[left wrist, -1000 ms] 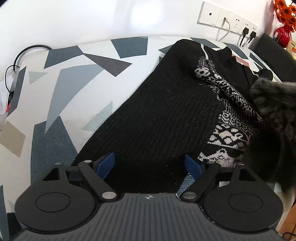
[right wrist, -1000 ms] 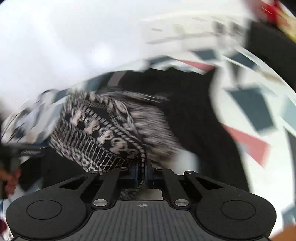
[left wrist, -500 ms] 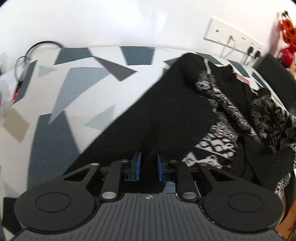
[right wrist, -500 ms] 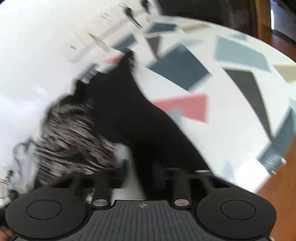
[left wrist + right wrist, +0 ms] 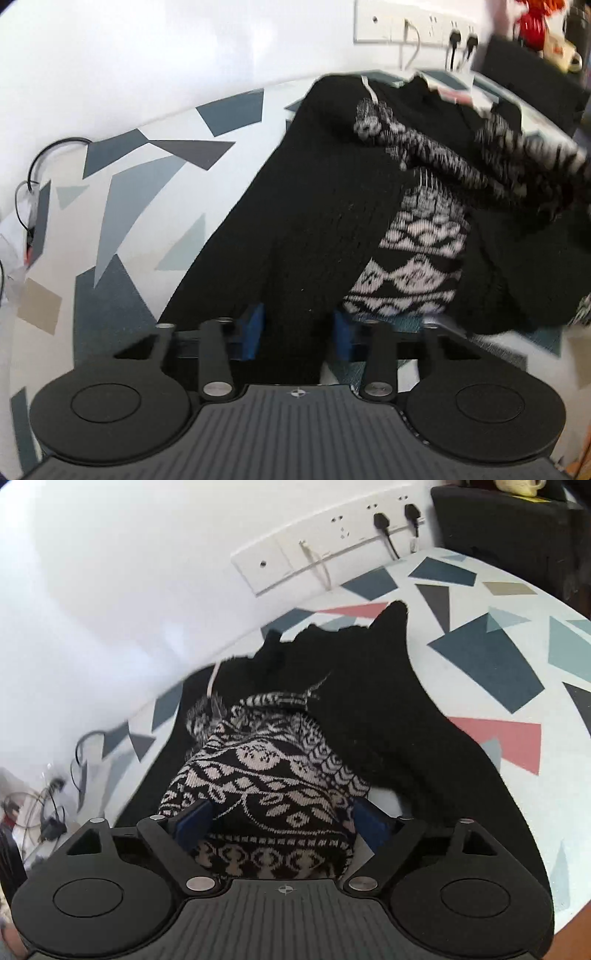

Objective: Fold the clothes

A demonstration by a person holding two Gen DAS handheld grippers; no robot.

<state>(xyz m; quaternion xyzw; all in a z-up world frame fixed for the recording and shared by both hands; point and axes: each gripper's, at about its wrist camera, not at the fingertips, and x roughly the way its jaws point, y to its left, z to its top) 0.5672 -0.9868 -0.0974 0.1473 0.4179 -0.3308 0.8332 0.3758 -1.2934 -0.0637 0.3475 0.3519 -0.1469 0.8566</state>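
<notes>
On the patterned tabletop (image 5: 491,657), a black knitted sweater (image 5: 314,206) lies half bundled, mid-fold by my judgement.
Left gripper (image 5: 295,332) straddles the near black hem, pads apart; right gripper (image 5: 280,823) gapes around the black-and-white patterned part (image 5: 266,775). Next likely needs pinching and carrying cloth across. Only the right view shows the far right sleeve end; the left shows bare table leftward.

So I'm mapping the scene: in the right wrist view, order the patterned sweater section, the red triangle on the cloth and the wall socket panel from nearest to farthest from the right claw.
1. Patterned sweater section, between the right claw fingers.
2. Red triangle, right, on the tablecloth.
3. Wall socket panel, on the far wall.
</notes>
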